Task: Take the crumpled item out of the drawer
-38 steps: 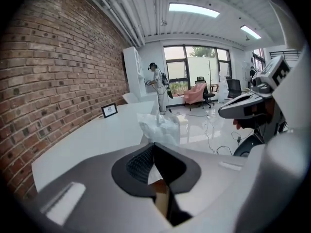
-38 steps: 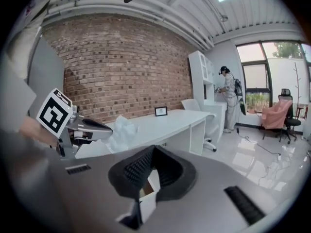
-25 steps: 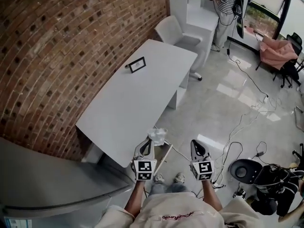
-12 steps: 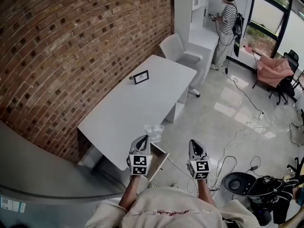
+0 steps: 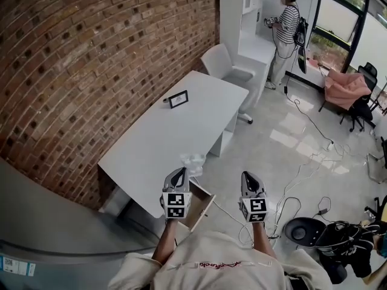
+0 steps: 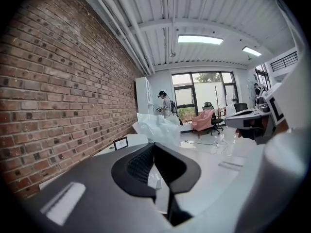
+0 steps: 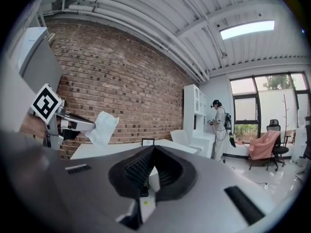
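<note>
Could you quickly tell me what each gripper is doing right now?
Left gripper: closed on the crumpled white plastic sheet.
Right gripper: closed, holding nothing.

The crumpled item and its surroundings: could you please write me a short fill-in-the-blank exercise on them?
The left gripper pinches the crumpled item, while the right gripper holds ___.
The table bearing the picture frame is ___ in colour.
The wall beside it is made of ___.
The drawer below the table's edge stands ___.
Missing words: nothing; white; brick; open.
</note>
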Available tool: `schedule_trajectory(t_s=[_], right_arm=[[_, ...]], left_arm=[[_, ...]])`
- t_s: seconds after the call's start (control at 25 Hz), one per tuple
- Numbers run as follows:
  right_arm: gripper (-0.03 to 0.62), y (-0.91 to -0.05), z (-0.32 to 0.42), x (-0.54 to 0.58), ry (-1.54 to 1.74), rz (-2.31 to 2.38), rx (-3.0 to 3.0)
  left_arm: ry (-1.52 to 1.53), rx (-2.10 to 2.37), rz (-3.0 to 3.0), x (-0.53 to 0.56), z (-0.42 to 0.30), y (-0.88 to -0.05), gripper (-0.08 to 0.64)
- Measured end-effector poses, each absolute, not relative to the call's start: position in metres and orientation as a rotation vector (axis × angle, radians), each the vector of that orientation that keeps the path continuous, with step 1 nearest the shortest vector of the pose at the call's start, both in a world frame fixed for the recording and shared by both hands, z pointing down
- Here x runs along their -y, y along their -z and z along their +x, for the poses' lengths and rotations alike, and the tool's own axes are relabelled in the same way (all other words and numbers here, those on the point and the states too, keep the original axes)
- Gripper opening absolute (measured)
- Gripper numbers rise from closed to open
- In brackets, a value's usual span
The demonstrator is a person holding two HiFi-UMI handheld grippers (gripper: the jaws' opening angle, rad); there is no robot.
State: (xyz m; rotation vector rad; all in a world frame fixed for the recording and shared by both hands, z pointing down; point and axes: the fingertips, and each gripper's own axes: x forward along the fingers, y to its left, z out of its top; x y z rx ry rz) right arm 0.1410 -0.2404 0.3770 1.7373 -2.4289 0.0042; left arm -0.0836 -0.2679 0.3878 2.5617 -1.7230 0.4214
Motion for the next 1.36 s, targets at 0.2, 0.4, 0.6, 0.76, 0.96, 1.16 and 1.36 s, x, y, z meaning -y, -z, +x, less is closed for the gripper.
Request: schedule_trajectory(t_s=[0.2,0.4,0.6,0.76,0.96,1.16,1.36], right_arm=[[0.012,-0.371,0.134,0.245,0.019,1.731,2.432],[0.012,-0.364,0.129,0.251,0.050,1.722,2.432],[0.012,-0.364,0.127,0.250,0.038,1.721,2.440],[0.012,-0.359,0.124,0.252,0.039,1.723,2.454],[0.012,-0.360,0.124,0.252,0.040,1.723,2.451],[0.012,-0.364,0.123,0.251,0.030,1.720,2.446],[0.012,-0.365,0.121,0.253,0.034,1.715,2.441]], left_arm=[[-0.381,1.731,2.556,0.271,-0.089,-0.383,0.012],[-0.359,1.734,2.551,0.274,-0.094,-0.381,0.012],[-0.374,1.719,2.549,0.272,-0.092,-0.383,0.012],[-0.371,1.710,2.557,0.274,-0.090,-0.383,0.012],[-0.368,1.710,2.559,0.275,-0.089,-0.385,0.012],[-0.356,1.698,2.562,0.273,-0.087,-0.387,0.012],[-0.356,1.693,2.569,0.274,-0.085,-0.386,0.012]])
